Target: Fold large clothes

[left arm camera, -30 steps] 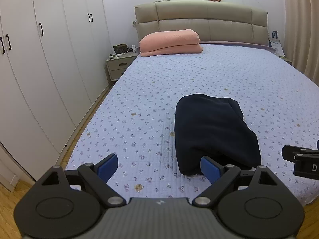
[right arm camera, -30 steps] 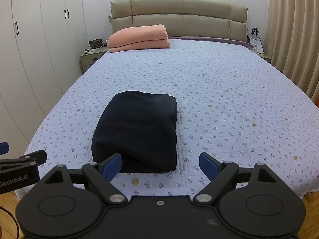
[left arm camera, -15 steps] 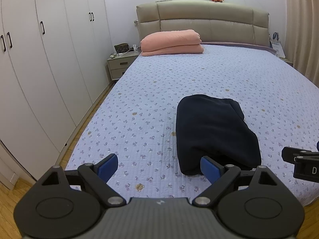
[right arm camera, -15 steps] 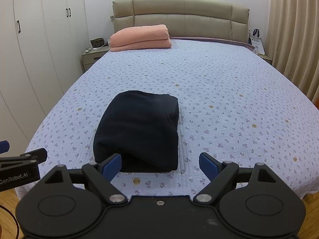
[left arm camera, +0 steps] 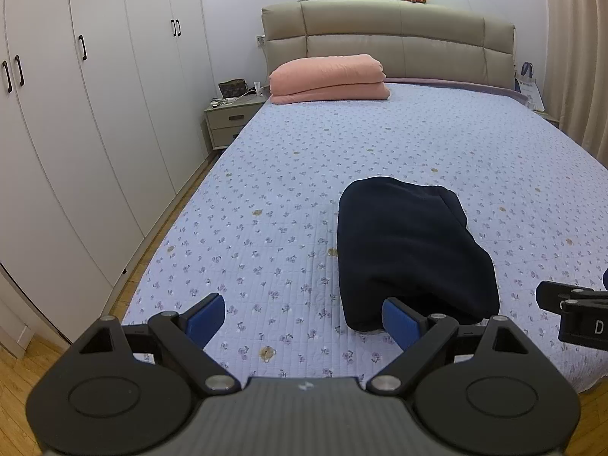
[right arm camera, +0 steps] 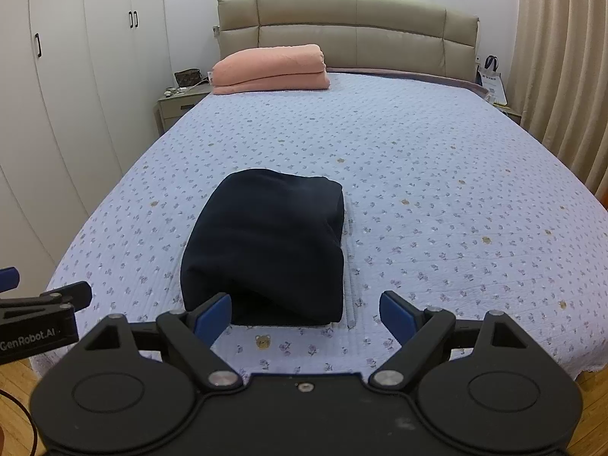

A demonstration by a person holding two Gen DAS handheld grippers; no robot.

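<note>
A dark navy garment (left arm camera: 410, 247) lies folded into a thick bundle near the foot of the bed (left arm camera: 418, 140); it also shows in the right wrist view (right arm camera: 269, 247). My left gripper (left arm camera: 304, 317) is open and empty, held just short of the bed's foot edge, left of the bundle. My right gripper (right arm camera: 306, 313) is open and empty, just in front of the bundle's near end. Each gripper shows at the edge of the other's view, the right gripper (left arm camera: 570, 309) and the left gripper (right arm camera: 41, 311).
A folded pink blanket (left arm camera: 328, 78) lies at the head of the bed by the beige headboard (left arm camera: 387, 26). White wardrobes (left arm camera: 76, 133) line the left wall, with a nightstand (left arm camera: 228, 121) beside the bed. Curtains (right arm camera: 562, 76) hang at right. Wooden floor (left arm camera: 15, 361) lies below.
Both grippers have drifted very slightly; the view shifts a touch. The garment has not moved and both grippers stay open.
</note>
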